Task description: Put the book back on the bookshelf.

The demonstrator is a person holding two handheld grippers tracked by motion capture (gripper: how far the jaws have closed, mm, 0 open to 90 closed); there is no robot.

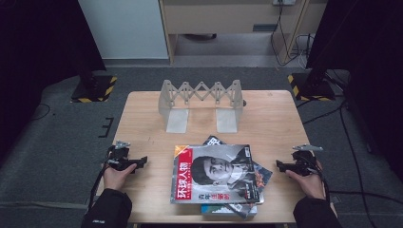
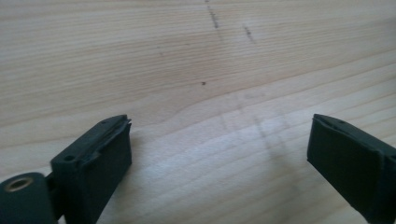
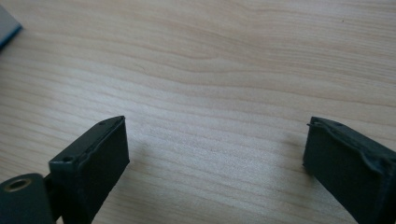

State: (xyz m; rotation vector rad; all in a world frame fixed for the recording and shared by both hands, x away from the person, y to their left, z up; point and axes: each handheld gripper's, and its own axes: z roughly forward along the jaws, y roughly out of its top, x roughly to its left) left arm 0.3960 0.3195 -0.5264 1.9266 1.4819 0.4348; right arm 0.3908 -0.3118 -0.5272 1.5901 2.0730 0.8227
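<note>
The bench (image 1: 142, 123) is pale wood and carries everything here; both tongs rest low over its near half, one at each side.

The rack (image 1: 201, 102), a clear folding stand with a scissor-lattice back and two flat feet, stands upright at the far middle of the bench, well apart from both tongs and beyond the gap between them.

The magazines (image 1: 216, 175) lie in a loose, fanned pile between the two tongs, nearer the person than the rack. The top one shows a red strip with white characters down its left side and a grey portrait. Corners of the lower ones stick out at the far edge, toward the right tongs and at the near edge. The pile touches neither tongs.

The left tongs (image 1: 141, 160) are held in the person's left hand (image 1: 116, 175), with the tips pointing across at the pile and bare wood between. In the left gripper view (image 2: 219, 140) the jaws stand wide apart with nothing between them, just wood grain below.

The right tongs (image 1: 279, 164), in the right hand (image 1: 306, 183), point back at the pile from the other side, near it but apart. In the right gripper view (image 3: 215, 140) the jaws likewise gape wide and hold nothing; a grey-blue corner (image 3: 7, 25) shows at the top left, off to one side of the jaws.
</note>
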